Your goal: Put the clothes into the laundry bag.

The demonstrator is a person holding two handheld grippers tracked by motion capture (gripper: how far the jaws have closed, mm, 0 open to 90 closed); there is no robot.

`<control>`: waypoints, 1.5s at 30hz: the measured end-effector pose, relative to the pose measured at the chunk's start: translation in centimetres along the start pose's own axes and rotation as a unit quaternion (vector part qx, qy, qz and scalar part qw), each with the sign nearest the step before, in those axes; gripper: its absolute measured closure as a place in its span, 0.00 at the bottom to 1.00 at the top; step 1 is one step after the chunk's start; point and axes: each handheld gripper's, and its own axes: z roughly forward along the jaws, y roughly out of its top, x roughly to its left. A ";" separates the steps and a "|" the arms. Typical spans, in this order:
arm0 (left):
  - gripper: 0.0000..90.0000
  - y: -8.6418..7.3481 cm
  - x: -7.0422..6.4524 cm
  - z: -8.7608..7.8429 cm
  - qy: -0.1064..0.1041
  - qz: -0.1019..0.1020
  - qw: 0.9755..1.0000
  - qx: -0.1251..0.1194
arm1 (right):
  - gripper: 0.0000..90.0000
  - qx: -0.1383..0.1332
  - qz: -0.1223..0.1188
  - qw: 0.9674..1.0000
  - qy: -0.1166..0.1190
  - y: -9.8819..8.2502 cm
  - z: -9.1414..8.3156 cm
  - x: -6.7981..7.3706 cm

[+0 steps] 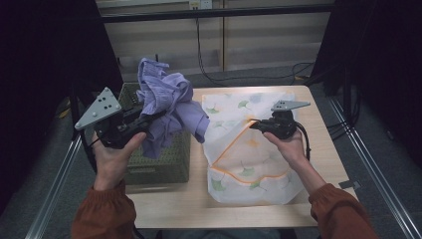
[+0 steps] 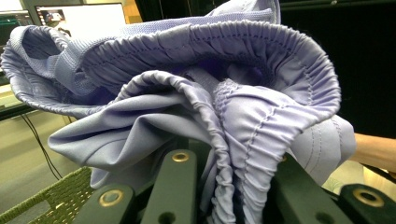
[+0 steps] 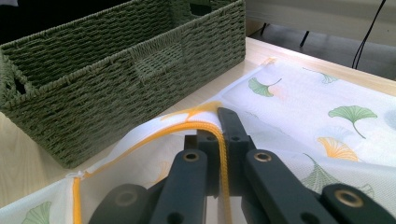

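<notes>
A crumpled lavender garment (image 1: 166, 102) with an elastic waistband hangs above the green woven basket (image 1: 164, 159), and my left gripper (image 1: 149, 117) is shut on it. In the left gripper view the gathered lavender garment (image 2: 224, 107) bunches between the black jaws. A white mesh laundry bag (image 1: 249, 144) with ginkgo leaf print and an orange zipper lies on the table. My right gripper (image 1: 255, 124) is shut on its orange zipper edge (image 3: 223, 154) and lifts that edge off the bag, near the basket (image 3: 116, 70).
The pale wooden table (image 1: 318, 144) ends in a metal frame rail on each side. Black cables run on the floor behind the table. A sleeved forearm (image 2: 373, 149) shows to the right in the left gripper view.
</notes>
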 end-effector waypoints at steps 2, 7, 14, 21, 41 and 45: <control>0.91 -0.1 -0.2 0.3 -0.002 0.001 1.000 0.002 | 0.99 0.000 -0.001 1.000 0.000 0.0 0.0 0.0; 0.91 0.0 -0.7 0.8 -0.005 0.000 1.000 0.004 | 0.99 -0.004 0.001 1.000 0.004 0.1 -0.2 -0.2; 0.91 0.0 -2.1 2.3 -0.038 0.002 0.999 0.013 | 0.99 -0.005 0.003 1.000 0.008 0.1 -0.2 -0.2; 0.91 0.0 -3.1 3.6 -0.050 0.012 0.999 0.018 | 0.99 -0.005 0.003 1.000 0.007 0.2 -0.3 -0.3; 0.90 -0.1 -5.5 7.2 -0.094 0.013 0.995 0.028 | 0.99 -0.006 0.001 1.000 0.014 0.3 -0.2 -0.2; 0.91 0.1 -5.9 8.2 -0.107 0.015 0.994 0.026 | 0.99 -0.007 0.001 1.000 0.015 0.4 -0.3 -0.3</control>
